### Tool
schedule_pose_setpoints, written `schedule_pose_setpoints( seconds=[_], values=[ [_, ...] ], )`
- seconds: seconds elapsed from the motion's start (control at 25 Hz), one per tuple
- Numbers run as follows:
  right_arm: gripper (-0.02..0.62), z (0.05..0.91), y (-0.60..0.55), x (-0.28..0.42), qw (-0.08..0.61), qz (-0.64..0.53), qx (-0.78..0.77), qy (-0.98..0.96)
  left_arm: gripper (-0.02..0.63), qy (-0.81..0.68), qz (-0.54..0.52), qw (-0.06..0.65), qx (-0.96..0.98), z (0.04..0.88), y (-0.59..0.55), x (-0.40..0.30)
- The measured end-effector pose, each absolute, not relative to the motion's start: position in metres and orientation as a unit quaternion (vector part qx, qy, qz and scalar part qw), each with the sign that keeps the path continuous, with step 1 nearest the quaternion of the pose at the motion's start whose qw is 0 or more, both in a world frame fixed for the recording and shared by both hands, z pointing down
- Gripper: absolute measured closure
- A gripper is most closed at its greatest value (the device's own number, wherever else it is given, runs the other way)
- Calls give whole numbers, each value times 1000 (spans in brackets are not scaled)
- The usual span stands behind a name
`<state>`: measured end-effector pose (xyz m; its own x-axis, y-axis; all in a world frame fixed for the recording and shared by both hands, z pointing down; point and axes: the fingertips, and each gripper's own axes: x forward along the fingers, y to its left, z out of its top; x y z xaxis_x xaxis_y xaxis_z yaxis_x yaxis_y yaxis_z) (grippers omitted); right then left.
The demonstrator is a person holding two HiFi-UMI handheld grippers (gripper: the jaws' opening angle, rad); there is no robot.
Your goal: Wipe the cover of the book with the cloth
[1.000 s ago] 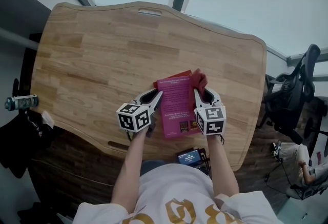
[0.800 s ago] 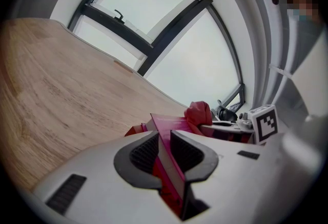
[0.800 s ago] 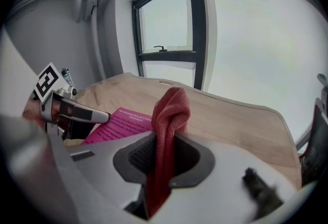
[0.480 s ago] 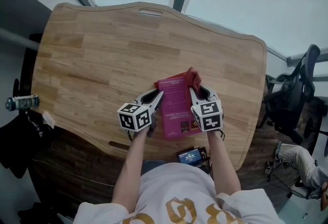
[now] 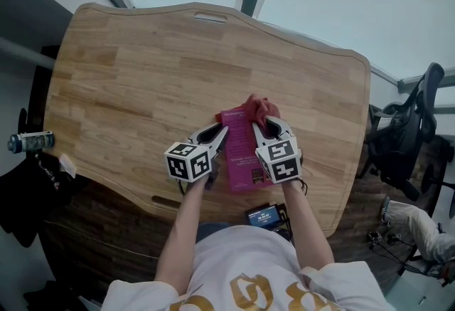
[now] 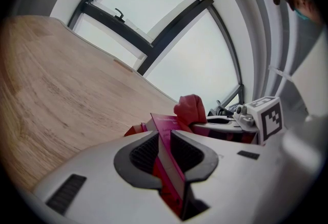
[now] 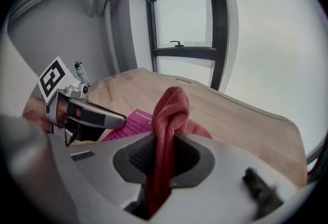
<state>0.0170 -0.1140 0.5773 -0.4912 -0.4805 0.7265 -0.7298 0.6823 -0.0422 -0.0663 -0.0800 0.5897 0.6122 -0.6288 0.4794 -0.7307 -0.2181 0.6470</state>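
A magenta book [image 5: 240, 153] lies on the wooden table [image 5: 142, 75] near its front edge. My left gripper [image 5: 219, 137] is shut on the book's left edge; in the left gripper view the book [image 6: 169, 164] runs as a thin edge between the jaws of that gripper [image 6: 164, 138]. My right gripper [image 5: 261, 126] is shut on a red cloth [image 5: 257, 109] and rests over the book's upper right part. In the right gripper view the cloth [image 7: 168, 115] stands up out of the jaws of the right gripper [image 7: 166, 143], with the book [image 7: 130, 123] just beyond at the left.
A can [image 5: 30, 141] sits off the table's left side. A small device with a screen [image 5: 264, 217] hangs below the front edge. An office chair [image 5: 409, 132] stands to the right. Large windows [image 7: 184, 18] lie beyond the table's far edge.
My right gripper has slid left across the book's upper part, carrying the cloth with it. The left gripper and the book have stayed where they were.
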Motion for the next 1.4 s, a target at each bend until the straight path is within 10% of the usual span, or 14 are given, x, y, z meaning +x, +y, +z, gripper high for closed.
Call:
schedule_pose_setpoints(
  seconds=[1.4],
  values=[
    [526,579,-89,-26,359,164,300,-868,528,-431,49,451,780,590,-80,-66]
  ],
)
